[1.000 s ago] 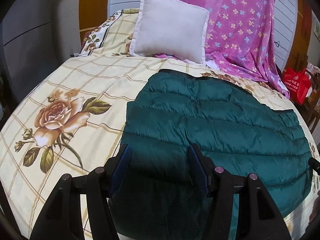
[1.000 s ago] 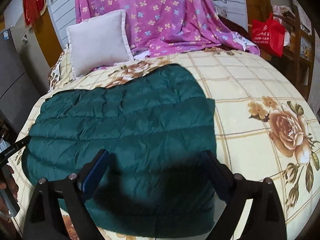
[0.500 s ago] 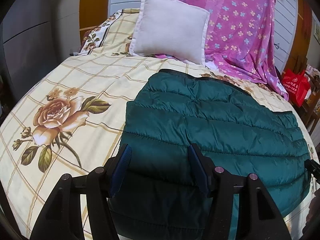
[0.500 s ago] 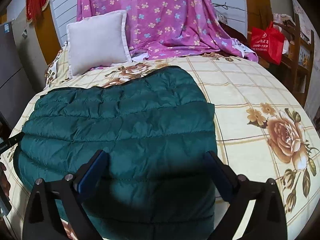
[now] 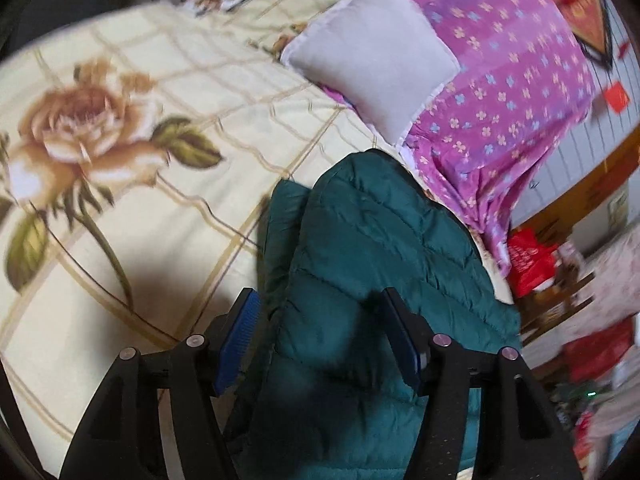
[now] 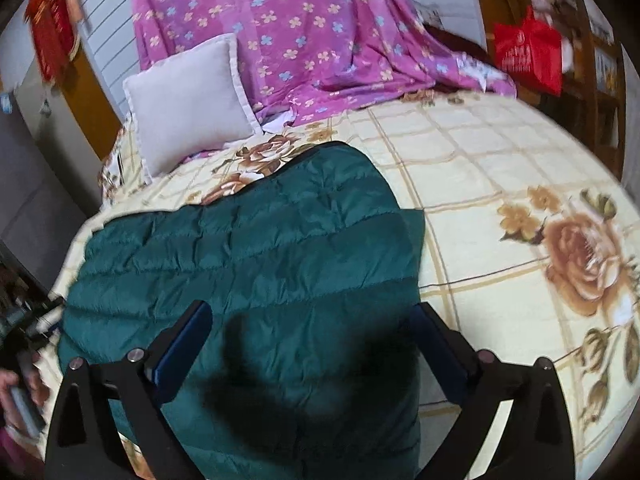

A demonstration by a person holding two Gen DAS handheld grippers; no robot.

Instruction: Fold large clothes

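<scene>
The dark green quilted puffer jacket (image 6: 256, 264) lies spread on the bed, on a cream bedspread with a tan grid and large printed roses (image 6: 500, 184). Seen from the right wrist, the right tool (image 6: 310, 334) hovers over the jacket's near portion with its jaws spread wide; the padded fabric fills the gap between its fingers, but nothing is clamped. Whether the fingers touch the cloth cannot be told.

In the left wrist view, which is tilted and partly blurred, the left tool (image 5: 322, 338) stands over the same jacket (image 5: 360, 264) near its edge, jaws wide apart and gripping nothing. One blue-padded finger (image 5: 236, 344) sits over the jacket's margin beside the bedspread (image 5: 160, 220); the other is over the quilted panels.

The jacket's shell is smooth with a slight sheen, stitched in horizontal puffed bands, its far end rounded with a dark trim. A square off-white fabric cushion with a flanged border (image 6: 188, 108) rests at the head of the bed, well apart from the jacket. Behind it drapes a magenta cloth printed with small yellow and blue flowers (image 6: 304, 28). A red plastic bag (image 6: 528, 52) stands beyond the bed; its white print is not legible.
</scene>
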